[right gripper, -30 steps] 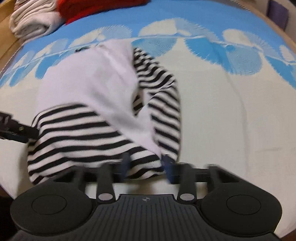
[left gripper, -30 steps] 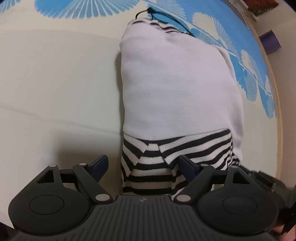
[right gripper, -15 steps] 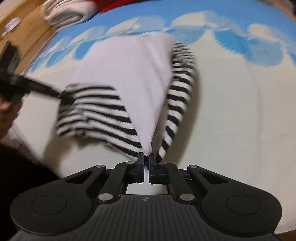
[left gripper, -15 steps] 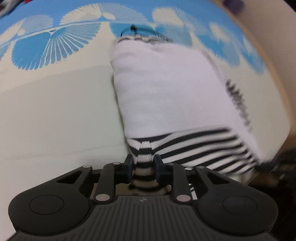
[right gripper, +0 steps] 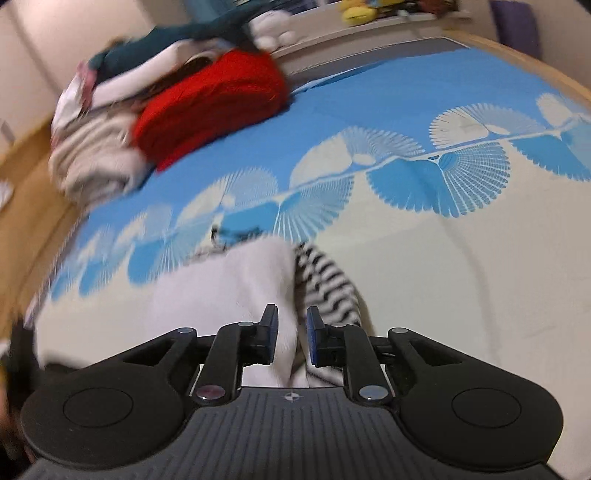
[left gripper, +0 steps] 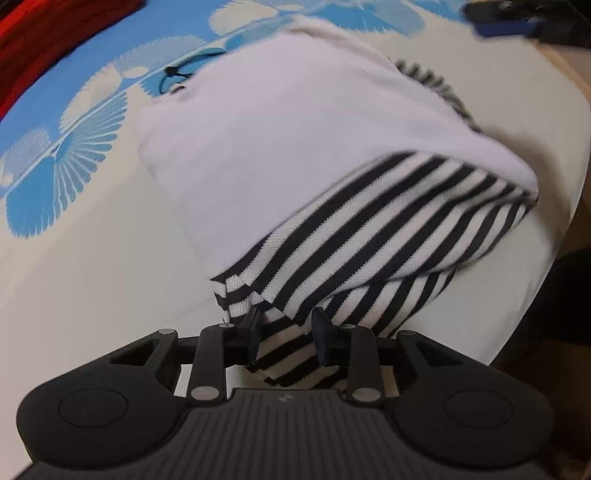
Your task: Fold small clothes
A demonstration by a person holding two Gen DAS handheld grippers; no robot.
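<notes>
A small white garment with a black-and-white striped hem (left gripper: 369, 236) lies on the bed, its lower end lifted. My left gripper (left gripper: 286, 330) is shut on the striped hem's left corner, the cloth bunched between its fingers. My right gripper (right gripper: 290, 332) holds the garment's other corner (right gripper: 288, 343); white and striped cloth passes between its narrowly parted fingers. The white body (right gripper: 229, 288) spreads ahead of it, a striped sleeve (right gripper: 328, 280) to the right. The right gripper's blue tip (left gripper: 506, 26) shows at the left wrist view's top right.
The bed cover (right gripper: 424, 258) is cream with a blue fan pattern (right gripper: 443, 177). A pile of clothes with a red sweater (right gripper: 214, 103) sits at the far left. The wooden bed edge (left gripper: 576, 92) runs along the right.
Both grippers have lifted the striped hem and carried it forward over the white body. The right gripper's fingers stand slightly wider apart than half a second ago.
</notes>
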